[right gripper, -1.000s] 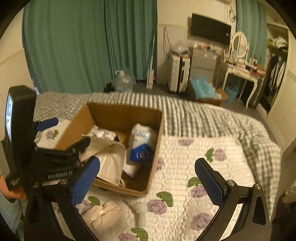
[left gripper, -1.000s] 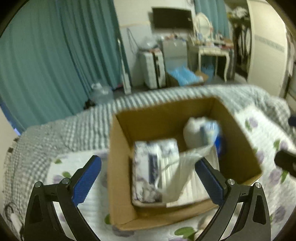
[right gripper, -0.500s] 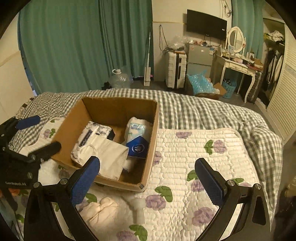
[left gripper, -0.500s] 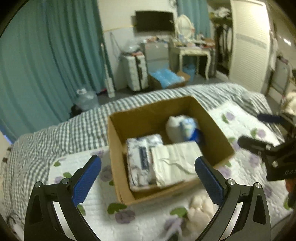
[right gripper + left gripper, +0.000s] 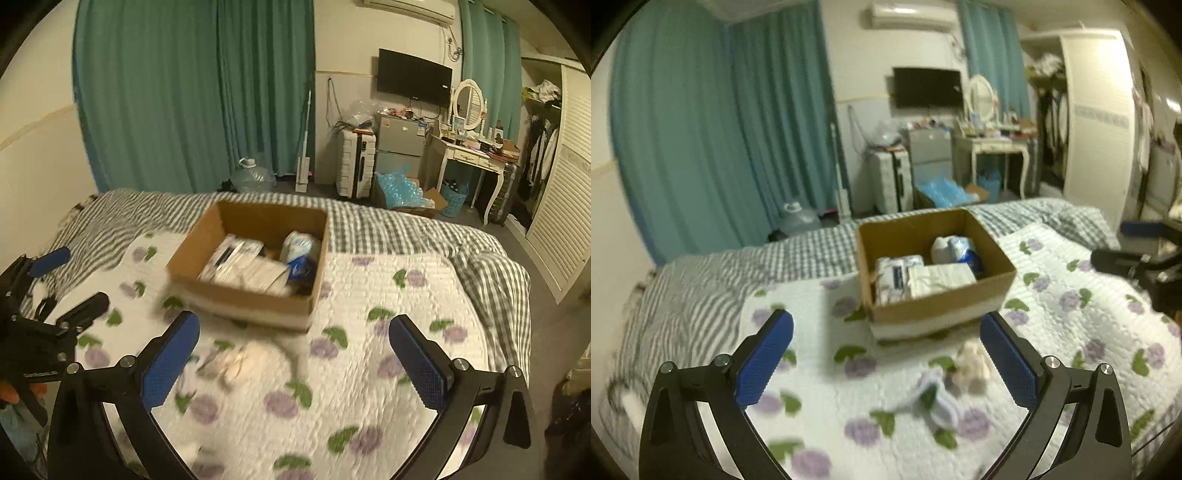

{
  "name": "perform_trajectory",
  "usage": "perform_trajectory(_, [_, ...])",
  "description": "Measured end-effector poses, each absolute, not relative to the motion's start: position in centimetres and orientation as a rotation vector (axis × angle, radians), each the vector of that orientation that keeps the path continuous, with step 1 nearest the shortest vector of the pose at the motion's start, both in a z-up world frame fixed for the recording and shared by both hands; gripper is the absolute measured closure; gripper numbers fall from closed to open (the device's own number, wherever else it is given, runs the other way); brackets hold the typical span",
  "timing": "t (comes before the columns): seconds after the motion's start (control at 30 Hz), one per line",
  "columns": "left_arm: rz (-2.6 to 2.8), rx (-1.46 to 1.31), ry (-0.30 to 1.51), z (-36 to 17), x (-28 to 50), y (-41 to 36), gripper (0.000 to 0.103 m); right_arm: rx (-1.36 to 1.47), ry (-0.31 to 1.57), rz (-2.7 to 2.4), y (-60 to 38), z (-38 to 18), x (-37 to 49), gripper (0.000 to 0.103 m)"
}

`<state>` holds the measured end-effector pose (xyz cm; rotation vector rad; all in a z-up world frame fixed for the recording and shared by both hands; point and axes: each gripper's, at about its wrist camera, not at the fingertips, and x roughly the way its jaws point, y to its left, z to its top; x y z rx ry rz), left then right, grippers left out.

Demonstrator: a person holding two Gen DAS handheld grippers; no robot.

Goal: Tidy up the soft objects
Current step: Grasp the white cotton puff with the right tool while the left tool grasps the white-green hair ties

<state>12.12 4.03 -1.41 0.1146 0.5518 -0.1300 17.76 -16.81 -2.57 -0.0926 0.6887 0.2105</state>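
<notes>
Cardboard box (image 5: pixel 934 258) on the quilt (image 5: pixel 388 295) holds folded soft packs. Left gripper (image 5: pixel 886 360) and right gripper (image 5: pixel 293 360) are both wide open and empty, above a cream bundle (image 5: pixel 971 363), maybe socks, probably next to collect.

Both wrist views look forward and slightly down from above the near end of the bed, toward the curtains and far wall. The left wrist view has the cardboard box (image 5: pixel 934 266) just right of centre, at middle distance, with the right gripper (image 5: pixel 1137 254) entering at the right edge. The right wrist view has the same box (image 5: pixel 255 258) left of centre, with the left gripper (image 5: pixel 55 280) at the left edge. Both share the floral quilt (image 5: pixel 1071 314), box and television (image 5: pixel 413 75).
</notes>
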Motion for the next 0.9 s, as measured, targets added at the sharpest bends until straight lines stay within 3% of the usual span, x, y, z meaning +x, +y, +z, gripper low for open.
perform_trajectory(0.4, [-0.055,-0.015,0.620,-9.0,5.6,7.3,0.000,-0.085,0.895,0.335,-10.4,-18.3,10.9,0.000])
perform_trajectory(0.6, [-0.051,-0.010,0.667,-11.6,5.1,7.3,0.000,-0.142,0.970,0.381,-8.2,-22.2,11.6,0.001])
perform_trajectory(0.7, [-0.044,-0.003,0.694,-12.6,5.4,7.3,0.000,-0.123,1.017,0.408,-7.9,-23.5,11.8,0.008])
perform_trajectory(0.8, [-0.041,0.002,0.720,-13.2,5.7,7.4,0.001,-0.124,1.034,0.432,-7.6,-23.9,11.9,0.023])
perform_trajectory(0.87, [-0.044,0.002,0.726,-13.2,5.8,7.4,0.001,-0.120,1.032,0.448,-7.6,-23.8,11.9,0.048])
perform_trajectory(0.9, [-0.045,0.002,0.726,-13.2,5.8,7.3,0.001,-0.114,1.033,0.459,-7.6,-23.7,11.8,0.056])
